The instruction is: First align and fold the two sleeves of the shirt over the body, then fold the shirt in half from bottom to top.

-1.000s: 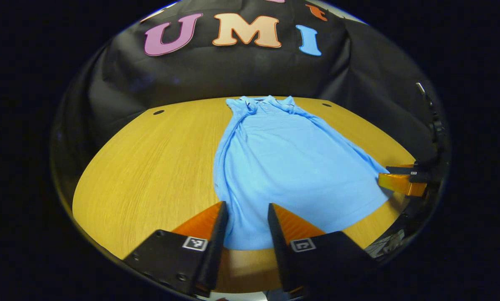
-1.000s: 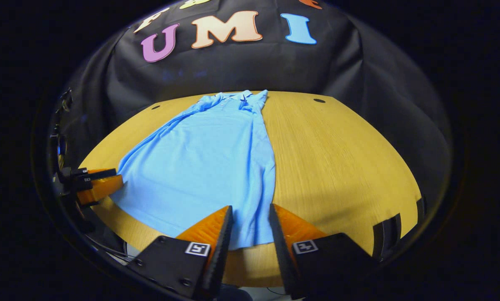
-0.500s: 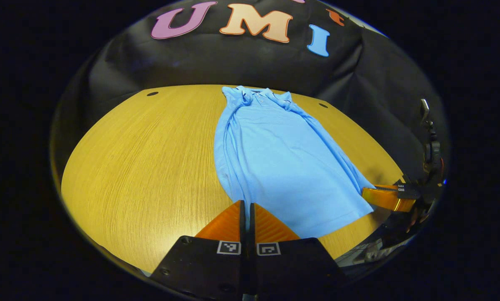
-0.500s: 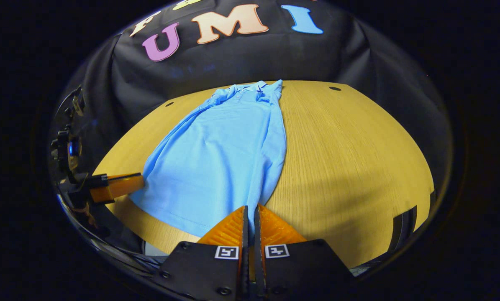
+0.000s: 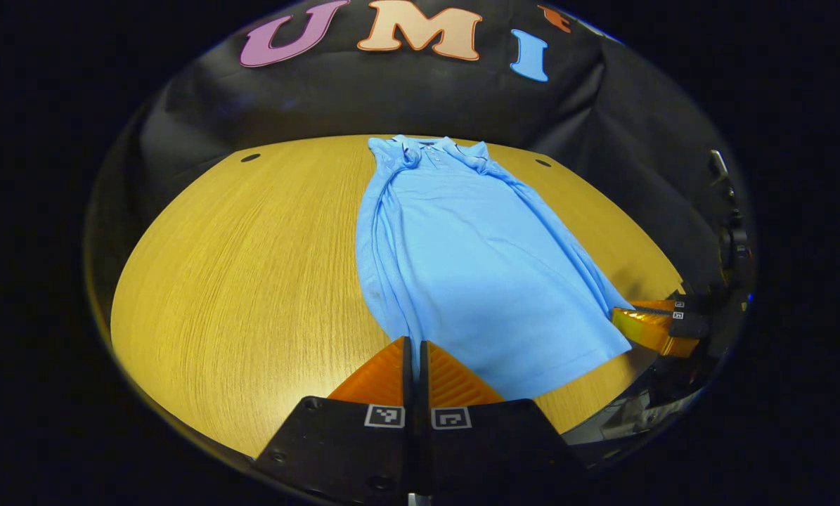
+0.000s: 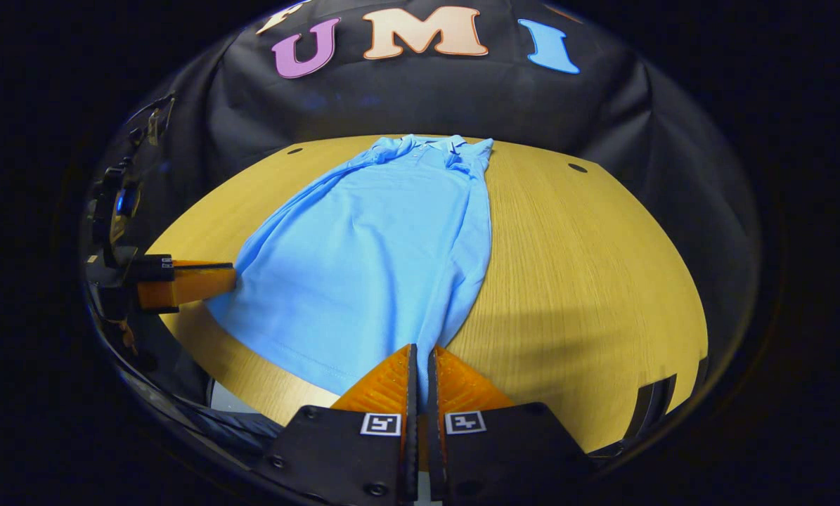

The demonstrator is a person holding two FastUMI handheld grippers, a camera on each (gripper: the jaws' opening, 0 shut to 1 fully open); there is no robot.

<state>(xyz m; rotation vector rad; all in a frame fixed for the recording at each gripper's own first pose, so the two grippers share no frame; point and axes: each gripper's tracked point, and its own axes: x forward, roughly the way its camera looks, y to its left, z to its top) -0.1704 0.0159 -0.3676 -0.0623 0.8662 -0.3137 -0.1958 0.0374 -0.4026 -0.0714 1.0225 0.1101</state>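
Gripping the blue shirt (image 5: pixel 462 260) at its bottom hem, one corner per tool. Left tool (image 5: pixel 412 351): fingers together, clamped on the hem corner at the near edge of the table (image 5: pixel 237 281). Right tool (image 6: pixel 420 358): fingers together, pinched on the opposite hem corner, likewise at the near edge. Each tool also visible from the side in the other's view, closed at the hem corner.

Shirt laid flat along the middle of the table, collar toward the far edge, hem toward the near edge. Sleeves apparently already folded in along both long sides; body reads as a narrow panel. Bottom-to-top fold not yet made.

Handling, judged: thin knit, light, fully limp. No stiffness to carry a crease; sagging between the two held corners likely once lifted. Some cling to the wood grain probable, so dragging risks pulling the tucked sleeves out. Not fragile, not slippery.

Hold points: the two hem corners, as now, catching all layers. Lifting both evenly and carrying toward the collar advisable, keeping the hem taut between tools to avoid a skewed fold.
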